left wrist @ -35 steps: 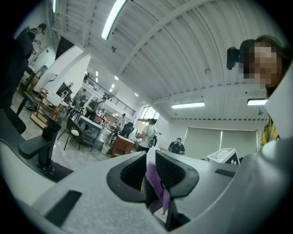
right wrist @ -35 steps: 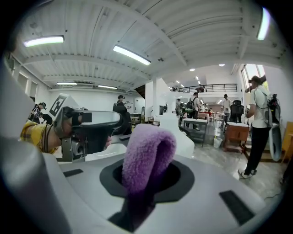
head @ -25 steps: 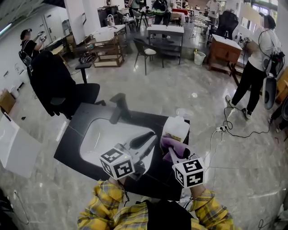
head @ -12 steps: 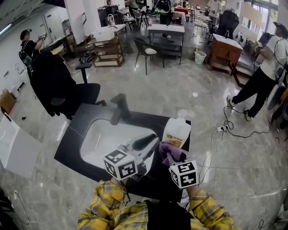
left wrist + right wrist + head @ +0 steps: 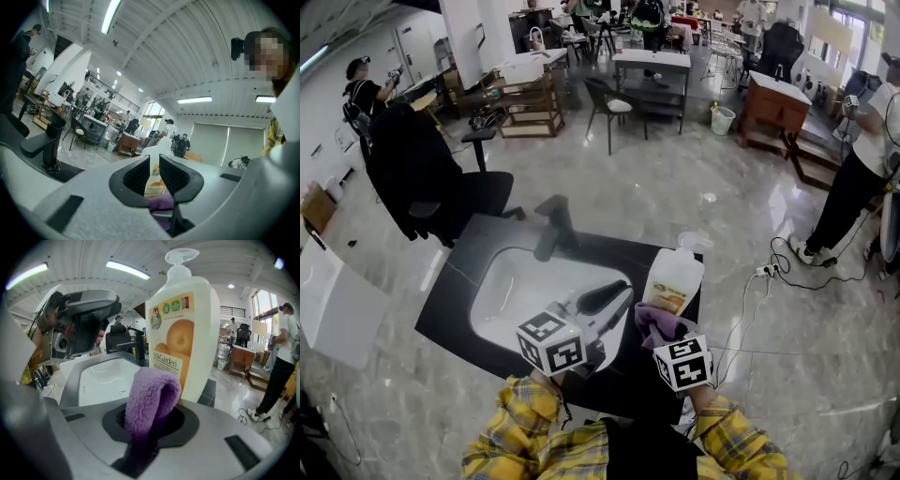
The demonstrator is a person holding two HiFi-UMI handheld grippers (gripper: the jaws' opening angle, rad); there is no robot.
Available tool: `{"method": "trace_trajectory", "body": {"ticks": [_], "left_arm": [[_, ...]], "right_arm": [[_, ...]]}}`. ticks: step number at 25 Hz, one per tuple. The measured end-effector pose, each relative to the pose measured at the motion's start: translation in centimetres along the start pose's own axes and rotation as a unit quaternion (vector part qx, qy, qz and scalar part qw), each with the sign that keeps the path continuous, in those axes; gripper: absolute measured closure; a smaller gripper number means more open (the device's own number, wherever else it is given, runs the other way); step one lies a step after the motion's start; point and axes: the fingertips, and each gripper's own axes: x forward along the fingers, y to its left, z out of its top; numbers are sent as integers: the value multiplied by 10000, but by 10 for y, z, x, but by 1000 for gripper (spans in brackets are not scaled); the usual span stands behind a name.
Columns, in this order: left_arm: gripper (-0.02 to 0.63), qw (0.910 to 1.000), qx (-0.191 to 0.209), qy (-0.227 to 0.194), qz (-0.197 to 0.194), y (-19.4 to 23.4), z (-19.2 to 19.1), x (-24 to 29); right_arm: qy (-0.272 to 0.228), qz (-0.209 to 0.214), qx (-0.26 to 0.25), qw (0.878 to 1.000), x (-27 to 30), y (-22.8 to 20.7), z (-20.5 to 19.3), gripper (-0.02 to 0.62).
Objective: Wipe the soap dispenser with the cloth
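Dispenser (image 5: 187,333) stands upright just beyond my right gripper's (image 5: 150,423) jaws. They pinch the cloth (image 5: 152,394), its folded loop facing the label, ready to rub, I judge. Left gripper (image 5: 154,176) jaws are narrow and hold nothing, over the sink (image 5: 502,281) and aimed at the dispenser. Faucet (image 5: 551,225) stands well beyond them, and nothing blocks the wipe.

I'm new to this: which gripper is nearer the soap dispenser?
Right. The right gripper, holding the cloth, is just in front of the soap dispenser; the left gripper is farther off, over the sink.
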Motion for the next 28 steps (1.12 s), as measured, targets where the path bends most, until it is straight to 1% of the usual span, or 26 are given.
{"method": "trace_trajectory", "body": {"ticks": [3, 5, 9, 10, 12, 14, 17, 20, 22, 24, 28], "left_arm": [[546, 9999, 73, -10, -144, -2, 3, 2], [546, 9994, 153, -6, -306, -6, 7, 3], [541, 9966, 476, -67, -665, -15, 25, 9], [522, 9953, 582, -87, -766, -16, 30, 12], [461, 9920, 771, -77, -995, -18, 38, 21], [432, 9879, 916, 4, -1250, -19, 41, 31], [397, 9784, 1106, 142, -1739, -24, 42, 46], [383, 9662, 1152, 318, -2286, -32, 40, 59], [368, 9586, 1284, 498, -2493, -32, 36, 67], [362, 9511, 1456, 577, -2662, -31, 35, 75], [347, 9323, 1513, 765, -3194, -35, 29, 86]], "right_arm": [[115, 62, -11, 9999, 4, 1, -4, 520], [137, 144, 23, 9998, 2, 3, -4, 520], [-173, 644, 201, 9976, -17, 13, 16, 522], [-254, 794, 251, 9962, -24, 14, 21, 520], [-409, 1078, 329, 9928, -41, 17, 31, 521], [-563, 1251, 345, 9899, -59, 19, 38, 520], [-721, 1279, 265, 9888, -80, 18, 45, 521], [-860, 1210, 225, 9887, -97, 16, 51, 520], [-957, 1191, 237, 9880, -106, 16, 54, 520], [-1034, 1140, 289, 9877, -116, 14, 54, 520], [-1110, 909, 379, 9889, -130, 5, 53, 520]]}}
